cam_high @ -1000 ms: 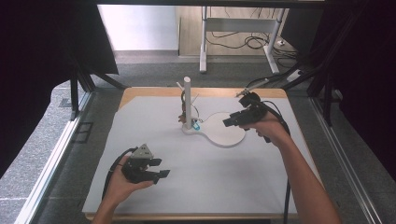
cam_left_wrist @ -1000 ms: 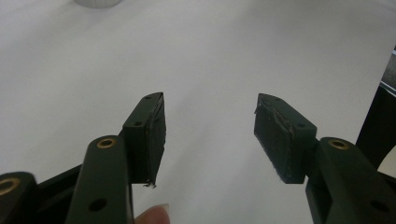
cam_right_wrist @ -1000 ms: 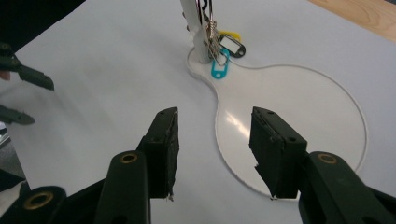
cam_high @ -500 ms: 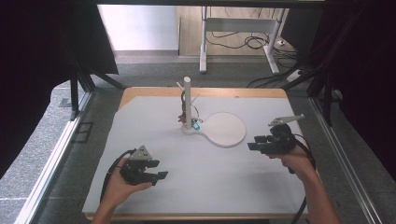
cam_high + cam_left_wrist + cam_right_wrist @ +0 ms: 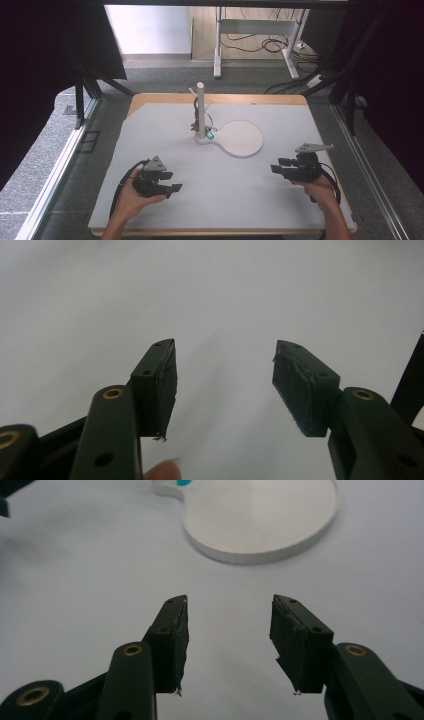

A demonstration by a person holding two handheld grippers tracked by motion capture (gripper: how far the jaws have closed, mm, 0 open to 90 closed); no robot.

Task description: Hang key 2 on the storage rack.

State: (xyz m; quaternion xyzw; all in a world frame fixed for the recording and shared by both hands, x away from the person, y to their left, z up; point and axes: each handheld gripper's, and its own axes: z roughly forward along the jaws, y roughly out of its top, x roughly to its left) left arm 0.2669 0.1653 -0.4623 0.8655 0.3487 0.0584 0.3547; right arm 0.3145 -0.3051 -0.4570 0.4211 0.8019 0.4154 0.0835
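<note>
A white stand (image 5: 200, 107) with a post and short pegs rises from a round white base plate (image 5: 243, 138) at the middle of the table; small items, one teal (image 5: 211, 133), hang or lie at its foot. My left gripper (image 5: 175, 189) rests low at the front left, open, with nothing between its jaws (image 5: 225, 380). My right gripper (image 5: 276, 166) is at the front right, open and empty (image 5: 229, 635), pointing toward the base plate (image 5: 260, 520).
A white mat (image 5: 150, 130) covers the wooden table (image 5: 260, 98). Black frame bars (image 5: 80, 100) and dark curtains flank both sides. A desk frame and cables (image 5: 250, 45) stand on the floor beyond the far edge.
My right gripper has pulled back from the stand's base plate to the front right of the table. The left gripper has stayed put.
</note>
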